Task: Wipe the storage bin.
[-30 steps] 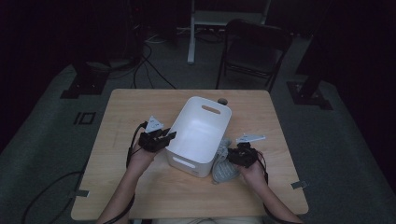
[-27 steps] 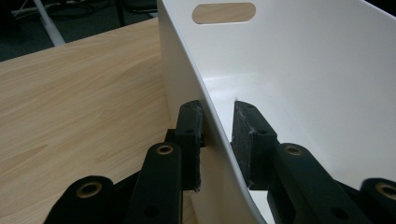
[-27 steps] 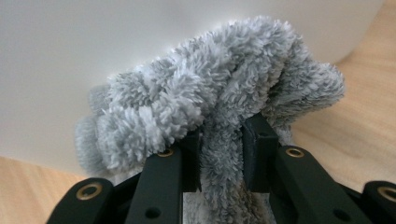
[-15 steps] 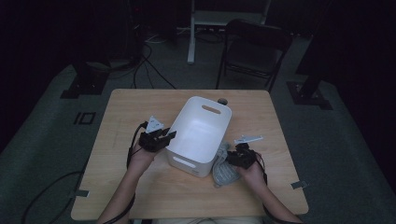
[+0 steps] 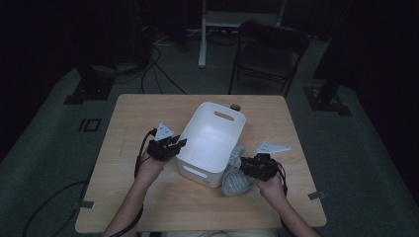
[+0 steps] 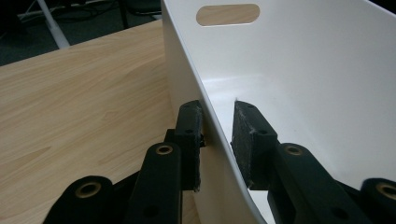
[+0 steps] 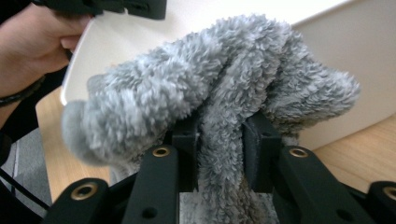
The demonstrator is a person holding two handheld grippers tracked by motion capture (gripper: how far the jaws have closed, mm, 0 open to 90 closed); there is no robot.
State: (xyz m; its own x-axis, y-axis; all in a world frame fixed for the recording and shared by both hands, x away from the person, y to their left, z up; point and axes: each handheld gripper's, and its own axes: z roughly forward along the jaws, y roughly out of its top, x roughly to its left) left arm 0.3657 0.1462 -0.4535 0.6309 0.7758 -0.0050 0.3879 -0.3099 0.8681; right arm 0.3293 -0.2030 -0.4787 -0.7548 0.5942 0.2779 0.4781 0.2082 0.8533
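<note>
At the near-right corner of the white bin (image 5: 211,143), on the bench (image 5: 148,108), lies a grey fleecy cloth (image 5: 234,173), bunched and drooping, its upper end touching the bin's outer wall and its lower end resting on the wood toward the person. In the high view its long axis runs roughly 12 to 6 o'clock, tilted a little toward 1; which end is the leading one cannot be told, the pile is uniform. The right tool (image 5: 251,167) sits just at the cloth's 3 o'clock and is clenched on it: in the right gripper view a fold of the cloth (image 7: 219,98) is pinched between the two jaws, with the rest lobed over and around them, the bin wall (image 7: 355,51) rising directly behind. Judgement: the bin's open mouth lies at about 10 to 11 o'clock from the right tool, so the coming move likely calls for a lift over the near-right rim and a carry inward; the right hand is the nearer one and already holds the cloth. The bin's own long axis runs from about 1 o'clock (slotted handle end) to 7 o'clock. The left tool (image 5: 168,146) is at the bin's 9 o'clock; in the left gripper view its jaws straddle the bin's side wall (image 6: 187,65), one pad outside and touching, the other pad inside with a visible gap, so it is bracketing but not fully clamped. Bin interior looks empty where visible.
</note>
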